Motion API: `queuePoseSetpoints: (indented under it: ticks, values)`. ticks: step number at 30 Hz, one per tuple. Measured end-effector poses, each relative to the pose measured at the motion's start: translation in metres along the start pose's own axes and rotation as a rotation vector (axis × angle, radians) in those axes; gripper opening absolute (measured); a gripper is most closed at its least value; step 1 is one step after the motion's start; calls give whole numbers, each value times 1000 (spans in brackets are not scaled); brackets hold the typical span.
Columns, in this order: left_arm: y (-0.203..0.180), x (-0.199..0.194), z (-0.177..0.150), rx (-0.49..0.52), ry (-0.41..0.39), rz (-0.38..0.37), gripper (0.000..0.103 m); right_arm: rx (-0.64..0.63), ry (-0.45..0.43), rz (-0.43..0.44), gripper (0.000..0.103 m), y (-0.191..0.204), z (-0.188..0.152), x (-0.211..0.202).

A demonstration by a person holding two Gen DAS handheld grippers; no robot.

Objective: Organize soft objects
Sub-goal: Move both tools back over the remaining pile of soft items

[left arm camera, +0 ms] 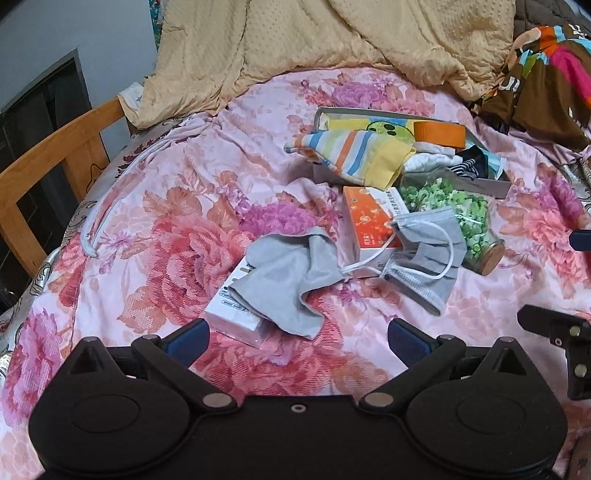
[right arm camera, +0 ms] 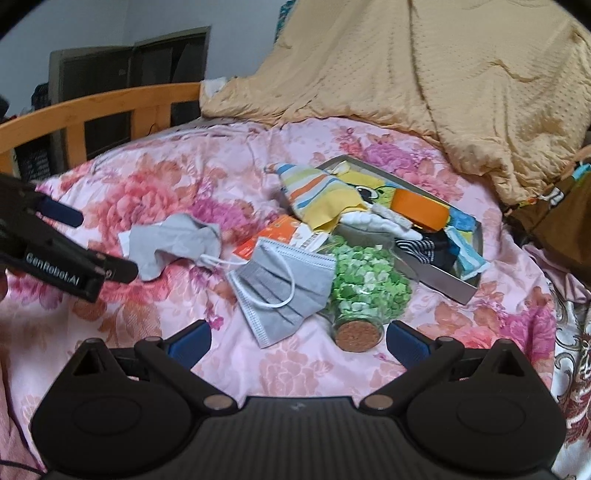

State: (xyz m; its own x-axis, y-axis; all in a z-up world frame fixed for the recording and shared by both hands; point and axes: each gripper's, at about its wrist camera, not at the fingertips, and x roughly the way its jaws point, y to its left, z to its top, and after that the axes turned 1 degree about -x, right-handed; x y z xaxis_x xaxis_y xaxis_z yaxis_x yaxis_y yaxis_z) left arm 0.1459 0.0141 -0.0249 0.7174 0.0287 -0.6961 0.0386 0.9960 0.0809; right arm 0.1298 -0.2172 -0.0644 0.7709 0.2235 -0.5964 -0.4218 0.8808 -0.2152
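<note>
Grey and crumpled, the soft cloth (left arm camera: 284, 273) is draped over a white box just ahead of the released, empty left claw (left arm camera: 297, 341), while the pleated grey face mask (right arm camera: 280, 288) lies before the equally spread right claw (right arm camera: 297, 341), both awaiting transfer into the shallow grey tray (right arm camera: 436, 275).

A bed fills most of both views, covered by a pink floral bedspread (left arm camera: 177, 206) with large red and purple blooms. Along its far edge a tan dotted blanket (right arm camera: 443, 74) lies heaped in loose folds. A wooden bed rail (right arm camera: 110, 101) of light orange-brown slats borders the left edge of the bed. Behind the rail stands a pale, bluish-white wall (right arm camera: 110, 22), and set against it is a dark panelled opening in a grey frame (right arm camera: 140, 62); whether window or cabinet cannot be told. The light is soft and even.
</note>
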Motion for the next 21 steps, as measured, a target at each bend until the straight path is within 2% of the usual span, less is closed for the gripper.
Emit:
queuePoseSetpoints:
  ticks: [9,15,21]
  values:
    - [10,11,1,-53,19,13,102,-76,25,10,103,11,-3,15]
    - [20,20,4,-118,38,28,102,-184,-1,5,103,22,-3,26]
    - [21,38,10,-114,51,64,102,-218,-33,8,103,24,3,42]
